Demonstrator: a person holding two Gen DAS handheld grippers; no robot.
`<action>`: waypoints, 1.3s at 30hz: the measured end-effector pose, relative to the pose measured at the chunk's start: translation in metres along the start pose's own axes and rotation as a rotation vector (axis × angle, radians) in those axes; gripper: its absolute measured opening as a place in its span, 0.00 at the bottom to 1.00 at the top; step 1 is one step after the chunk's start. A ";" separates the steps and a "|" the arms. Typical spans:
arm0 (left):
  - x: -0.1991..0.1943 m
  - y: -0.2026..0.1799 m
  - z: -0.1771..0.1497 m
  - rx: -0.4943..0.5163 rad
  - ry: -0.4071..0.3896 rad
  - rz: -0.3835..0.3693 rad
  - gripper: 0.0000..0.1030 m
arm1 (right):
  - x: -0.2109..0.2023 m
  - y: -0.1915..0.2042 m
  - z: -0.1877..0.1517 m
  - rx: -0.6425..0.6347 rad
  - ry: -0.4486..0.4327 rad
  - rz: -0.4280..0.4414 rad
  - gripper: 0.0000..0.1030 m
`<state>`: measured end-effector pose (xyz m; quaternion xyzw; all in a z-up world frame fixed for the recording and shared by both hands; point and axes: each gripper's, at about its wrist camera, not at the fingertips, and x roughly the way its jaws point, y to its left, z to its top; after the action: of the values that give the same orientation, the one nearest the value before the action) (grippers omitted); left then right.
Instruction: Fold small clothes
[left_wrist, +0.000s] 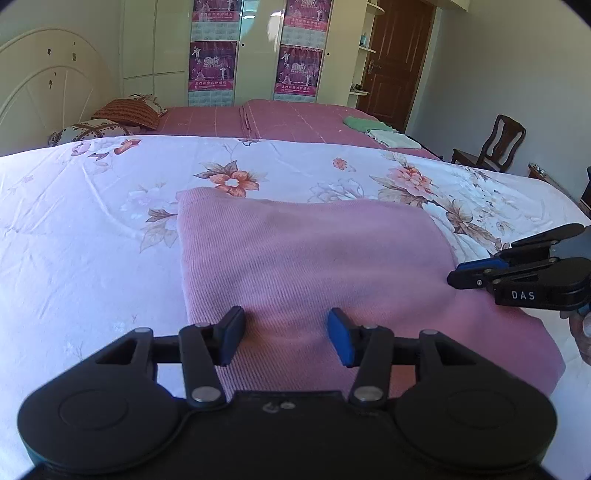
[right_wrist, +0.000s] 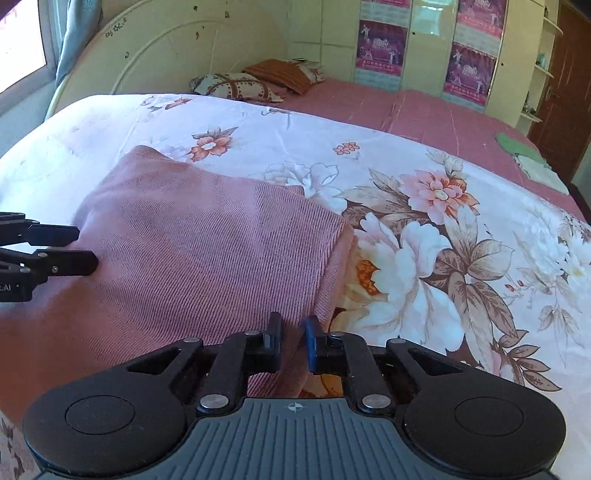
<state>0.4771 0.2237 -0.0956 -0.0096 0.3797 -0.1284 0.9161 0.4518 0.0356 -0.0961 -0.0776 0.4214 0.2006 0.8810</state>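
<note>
The bed (left_wrist: 92, 229) takes most of the room; it is covered by a white sheet with big printed flowers (right_wrist: 417, 258), and behind it a plain dusty-pink sheet (left_wrist: 295, 122) goes on to the wardrobe. The wardrobe doors (left_wrist: 255, 48) carry purple posters (left_wrist: 212, 64); their writing is too small to read, only a pale number like "2010" can be guessed. A dark wooden door (left_wrist: 399, 62) stands at the right, and a wooden chair (left_wrist: 495, 144) is near the wall.

The pink knitted garment (left_wrist: 314, 258) lies flat on the flowered sheet, at the near edge of the bed; it is folded to a rough rectangle, and its long axis runs from the near side away toward the wardrobe, with the ribs of the knit going slantwise. Two pillows (right_wrist: 240, 85) rest by the cream headboard (right_wrist: 166, 55); a small pile of green and white folded cloths (left_wrist: 376, 131) sits on the far pink sheet.

The left gripper (left_wrist: 286, 334) hovers over the near edge of the garment; its jaws stand apart, nothing is pinched between them. The right gripper (right_wrist: 293, 341) is at the right edge of the garment; its jaws are nearly pressed together, with a fold of the pink knit between them, so it pinches the cloth. On its side the white letters "DAS" can be read.
</note>
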 end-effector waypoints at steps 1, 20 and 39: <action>-0.006 0.000 0.000 -0.004 -0.003 0.000 0.45 | 0.000 0.002 -0.001 -0.025 -0.003 -0.012 0.11; -0.072 -0.015 -0.074 -0.056 -0.011 0.057 0.47 | -0.080 0.039 -0.067 -0.082 -0.019 0.053 0.11; -0.081 -0.031 -0.079 -0.091 -0.025 0.102 0.46 | -0.090 0.026 -0.077 0.041 -0.075 0.080 0.02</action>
<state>0.3593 0.2200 -0.0922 -0.0337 0.3735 -0.0641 0.9248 0.3350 0.0094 -0.0742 -0.0351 0.3950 0.2297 0.8888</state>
